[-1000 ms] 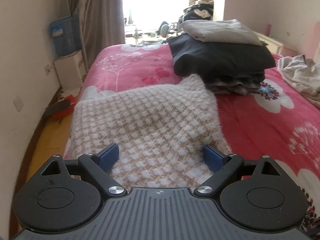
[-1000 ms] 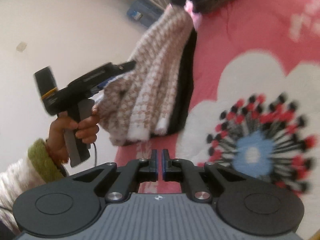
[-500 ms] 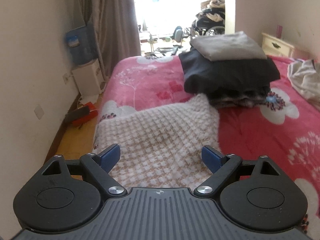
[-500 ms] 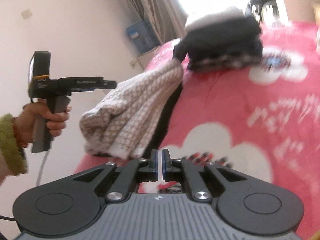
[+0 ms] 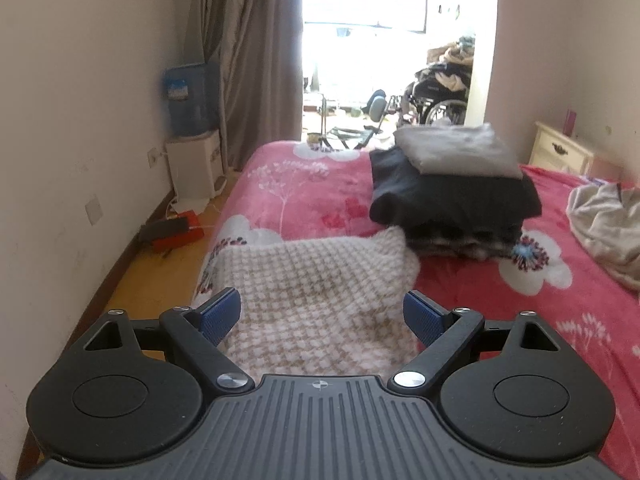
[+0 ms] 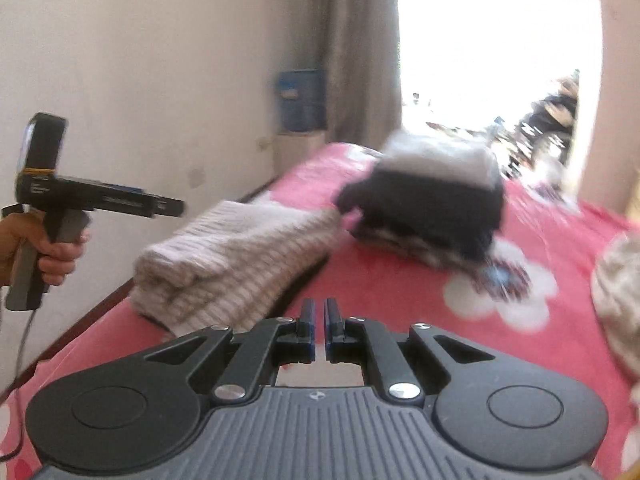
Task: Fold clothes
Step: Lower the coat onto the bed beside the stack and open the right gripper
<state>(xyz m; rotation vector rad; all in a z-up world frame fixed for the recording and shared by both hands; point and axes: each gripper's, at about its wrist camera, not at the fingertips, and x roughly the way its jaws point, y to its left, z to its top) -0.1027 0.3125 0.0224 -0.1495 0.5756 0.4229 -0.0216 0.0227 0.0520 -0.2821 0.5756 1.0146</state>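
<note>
A folded beige-and-white checked sweater [image 5: 320, 280] lies on the pink flowered bed [image 5: 312, 184] near its left edge. My left gripper [image 5: 322, 314] hovers open above the sweater's near end, its blue pads [image 5: 220, 314] clear of the fabric. In the right wrist view the same sweater [image 6: 240, 252] sits left of centre, with the left gripper [image 6: 172, 207] held in a hand [image 6: 52, 248] above and left of it. My right gripper [image 6: 319, 316] is shut and empty over the bedspread. A beige unfolded garment [image 5: 604, 224] lies crumpled at the right.
A stack of folded clothes [image 5: 452, 196], grey on black, stands just beyond the sweater. A wall runs close along the bed's left side, with a water dispenser [image 5: 188, 120] and a red-and-black object [image 5: 172, 232] on the floor. A cream nightstand [image 5: 560, 152] is at far right.
Both grippers have risen and drawn back from the sweater, which stays folded on the bed. The right gripper has rolled from tilted to level. Neither jaw setting has changed.
</note>
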